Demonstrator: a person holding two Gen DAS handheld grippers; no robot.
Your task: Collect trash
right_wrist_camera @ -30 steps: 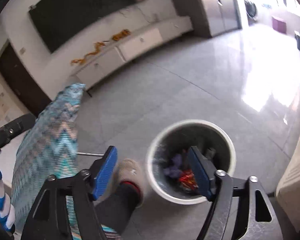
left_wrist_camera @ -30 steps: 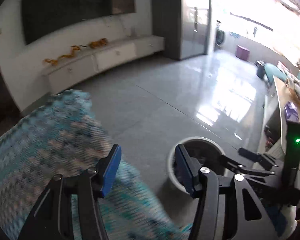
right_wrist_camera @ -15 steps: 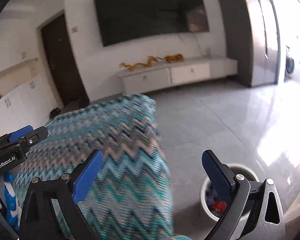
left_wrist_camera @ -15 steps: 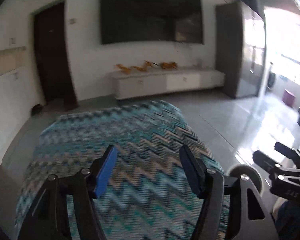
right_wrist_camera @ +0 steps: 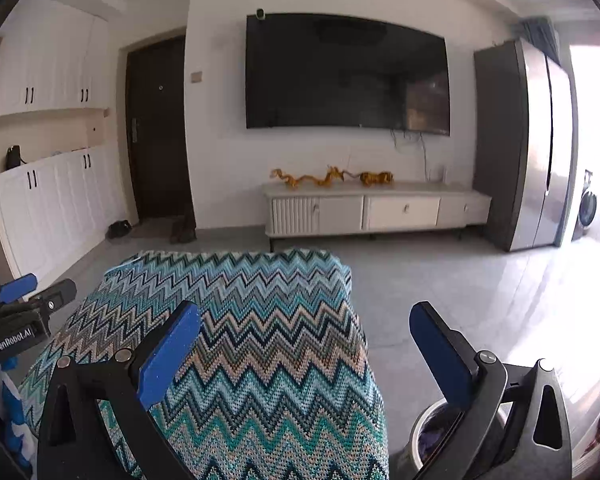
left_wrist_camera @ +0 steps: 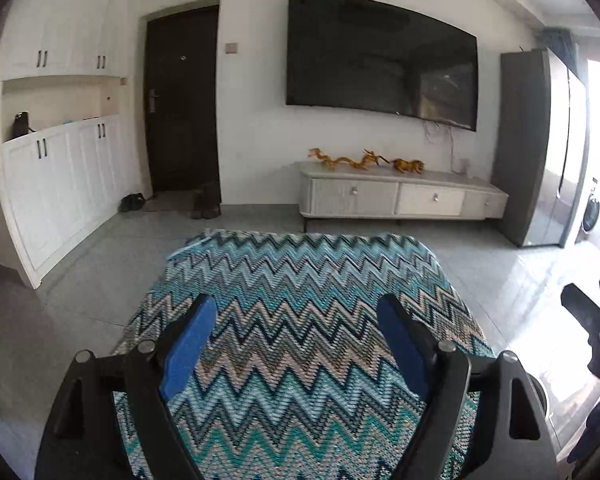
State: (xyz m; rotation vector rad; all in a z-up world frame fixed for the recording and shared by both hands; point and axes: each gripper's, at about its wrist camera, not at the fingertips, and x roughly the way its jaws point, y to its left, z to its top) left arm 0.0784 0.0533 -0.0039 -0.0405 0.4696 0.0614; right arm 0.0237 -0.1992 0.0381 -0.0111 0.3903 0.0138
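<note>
Both my grippers empty above the teal zigzag-knit cover

My left gripper and right gripper have just been opening; their blue-padded jaws gape wide with nothing between them, over the teal zigzag-knit cover. The white round trash bin, litter inside, stands on the floor just right of the cover.

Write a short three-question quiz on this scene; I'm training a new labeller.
1. True or false: the right hand-held gripper holds trash.
2. Which sits at the lower right of the right view: A) bin B) TV C) door?
3. What pattern is on the cloth under the left hand-held gripper?

Key: 1 false, its jaws are open and empty; 2 A; 3 zigzag.
</note>
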